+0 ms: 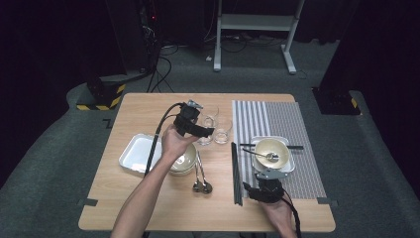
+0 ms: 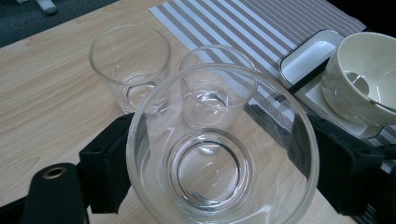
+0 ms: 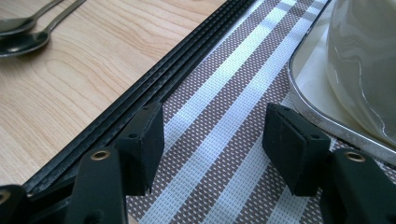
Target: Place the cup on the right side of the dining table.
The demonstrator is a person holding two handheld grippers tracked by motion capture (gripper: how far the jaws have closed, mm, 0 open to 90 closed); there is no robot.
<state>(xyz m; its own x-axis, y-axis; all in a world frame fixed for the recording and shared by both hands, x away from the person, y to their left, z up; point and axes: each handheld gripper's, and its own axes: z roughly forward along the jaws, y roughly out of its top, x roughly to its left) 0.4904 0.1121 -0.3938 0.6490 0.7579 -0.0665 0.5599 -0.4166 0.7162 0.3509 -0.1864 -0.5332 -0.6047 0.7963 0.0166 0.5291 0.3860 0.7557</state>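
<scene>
Left gripper view: the left gripper (image 2: 219, 172) has its jaws clenched on a clear drinking glass (image 2: 223, 144), gripped at both sides of its wall and raised above the wooden worktop (image 2: 42, 88), with two more glasses (image 2: 130, 65) standing just beyond it beside the striped placemat (image 2: 261, 28). High view: the right gripper (image 1: 265, 191) rests at the near edge of the placemat, just in front of the white tray (image 1: 293, 163) carrying a cream bowl (image 1: 271, 148) and spoon (image 1: 262, 155). Its jaws are released, with nothing between them, beside the black chopsticks (image 3: 154, 88).
</scene>
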